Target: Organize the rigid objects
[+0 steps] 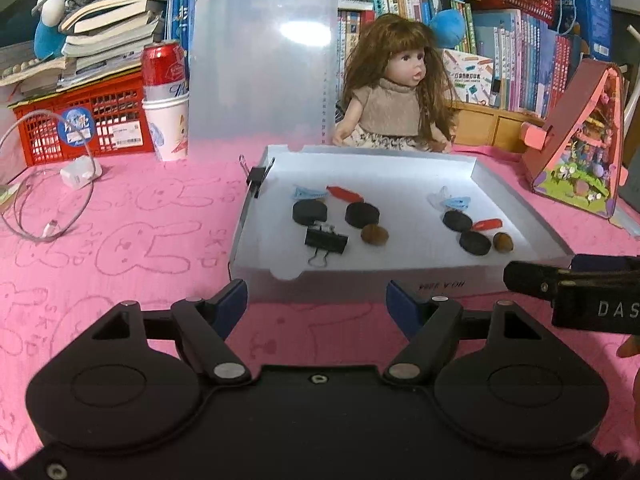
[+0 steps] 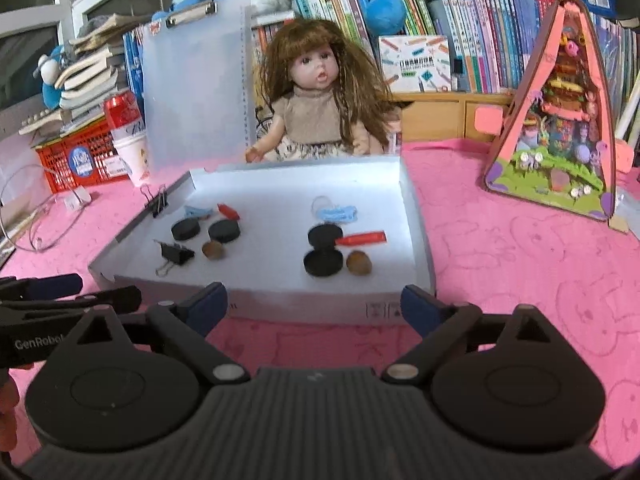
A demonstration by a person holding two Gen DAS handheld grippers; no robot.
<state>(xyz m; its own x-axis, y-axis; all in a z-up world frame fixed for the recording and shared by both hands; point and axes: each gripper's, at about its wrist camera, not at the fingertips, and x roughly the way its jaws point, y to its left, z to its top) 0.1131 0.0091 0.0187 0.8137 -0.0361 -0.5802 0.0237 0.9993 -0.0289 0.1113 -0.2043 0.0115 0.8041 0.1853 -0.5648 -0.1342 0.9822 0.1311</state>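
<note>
Binder clip (image 1: 326, 241): loose in the white tray (image 1: 400, 276), left group.
Left gripper (image 1: 316, 304): jaws half-open, empty.
Right gripper (image 2: 314, 306): jaws wide, empty.
Tip: I'd drop in slow, pinch its black body.

A long-haired doll (image 1: 394, 92) is sitting behind the tray, a translucent clipboard (image 1: 262, 60) is leaning upright beside it, and a red can (image 1: 163, 69) is standing in a paper cup (image 1: 167, 128). A pink triangular dollhouse (image 2: 558, 116) is resting on the pink surface (image 1: 120, 220).
</note>
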